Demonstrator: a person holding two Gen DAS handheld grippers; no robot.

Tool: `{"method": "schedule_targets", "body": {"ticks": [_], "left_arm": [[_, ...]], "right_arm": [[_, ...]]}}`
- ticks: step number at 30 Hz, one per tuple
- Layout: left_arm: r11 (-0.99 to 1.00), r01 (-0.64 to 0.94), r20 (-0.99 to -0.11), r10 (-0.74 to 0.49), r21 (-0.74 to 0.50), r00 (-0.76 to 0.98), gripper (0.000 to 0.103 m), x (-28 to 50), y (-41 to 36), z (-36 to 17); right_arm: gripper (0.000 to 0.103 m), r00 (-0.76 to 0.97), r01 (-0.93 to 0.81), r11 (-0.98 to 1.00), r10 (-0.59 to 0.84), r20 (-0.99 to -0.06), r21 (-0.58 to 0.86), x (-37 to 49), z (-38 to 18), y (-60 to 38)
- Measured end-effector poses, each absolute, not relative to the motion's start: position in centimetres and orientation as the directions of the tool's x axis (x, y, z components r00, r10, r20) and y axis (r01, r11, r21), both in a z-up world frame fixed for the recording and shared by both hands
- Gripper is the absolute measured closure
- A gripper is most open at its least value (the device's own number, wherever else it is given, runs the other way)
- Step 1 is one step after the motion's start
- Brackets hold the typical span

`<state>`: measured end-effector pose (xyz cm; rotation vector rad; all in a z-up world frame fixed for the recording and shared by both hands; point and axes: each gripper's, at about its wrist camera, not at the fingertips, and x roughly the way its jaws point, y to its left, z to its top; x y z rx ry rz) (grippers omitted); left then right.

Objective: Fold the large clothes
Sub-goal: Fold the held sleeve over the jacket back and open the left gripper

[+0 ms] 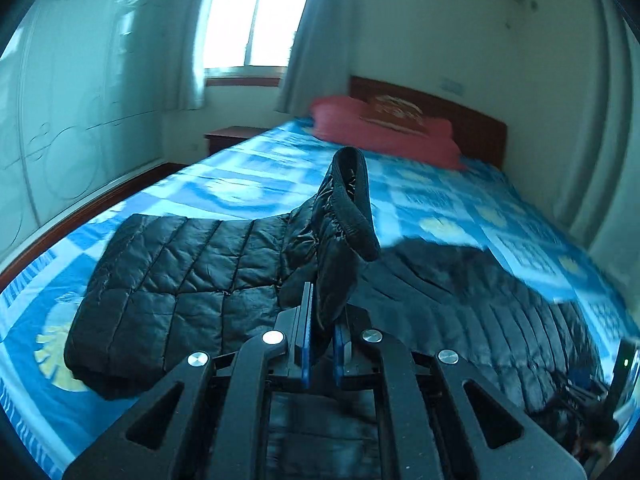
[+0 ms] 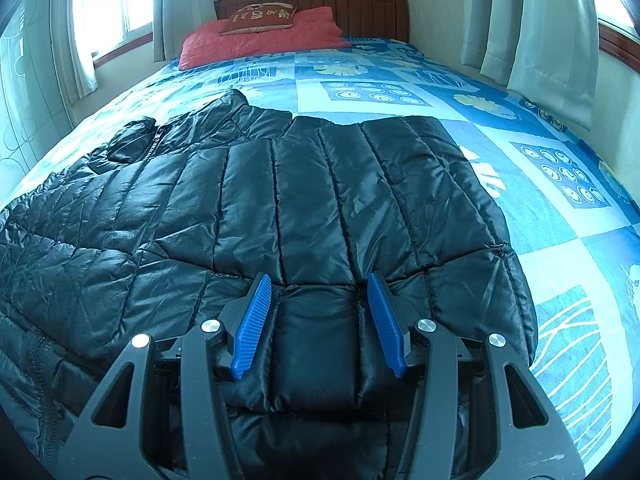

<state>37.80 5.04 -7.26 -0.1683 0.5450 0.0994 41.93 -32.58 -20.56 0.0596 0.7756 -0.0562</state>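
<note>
A black quilted puffer jacket (image 2: 304,208) lies spread on the blue patterned bed (image 2: 560,208), its long axis running across the mattress rather than toward the headboard (image 2: 360,10); in the right wrist view its collar end and zipper lie toward the left of the picture, and its quilting channels run toward the headboard. In the left wrist view one sleeve (image 1: 168,280) extends flat to the left, then bends upward near its end, so that the elastic cuff (image 1: 354,200) stands raised above the bed and points toward the red pillow (image 1: 384,132). The left hand-held gripper (image 1: 322,320) is angled downward, its blue pads pressed together on the sleeve fabric just below the cuff, holding that end up off the bed. The right hand-held gripper (image 2: 320,320) tilts steeply down over the near edge of the jacket, its ribbed blue fingers (image 2: 252,328) spread apart with a quilted panel lying between and beneath them; the pads do not press on the fabric. A small patterned cushion (image 2: 260,18) rests on the pillow against the headboard.
</note>
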Motion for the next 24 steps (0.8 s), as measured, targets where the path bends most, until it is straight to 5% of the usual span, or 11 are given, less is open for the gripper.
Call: {"method": "schedule_targets", "body": {"ticks": [18,20,22,24], "left_arm": [[0.999,0.039,-0.703,-0.007,0.03,0.711,0.091,41.3,-9.1,-14.7],[0.999,0.042,-0.704,-0.009,0.029,0.71,0.082,41.1,-9.4,-14.7],[0.998,0.064,-0.707,-0.038,0.01,0.706,0.047,40.8,-9.6,-14.5],[0.998,0.066,-0.686,-0.044,0.006,0.726,0.031,39.6,-9.8,-13.7]], "right_arm": [[0.053,0.715,0.074,0.996,-0.025,-0.699,0.04,42.0,-20.6,-32.5],[0.053,0.715,0.074,0.996,-0.024,-0.699,0.041,42.0,-20.6,-32.5],[0.053,0.714,0.075,0.996,-0.024,-0.699,0.043,42.1,-20.6,-32.6],[0.053,0.713,0.075,0.996,-0.023,-0.701,0.043,42.0,-20.6,-32.5]]}}
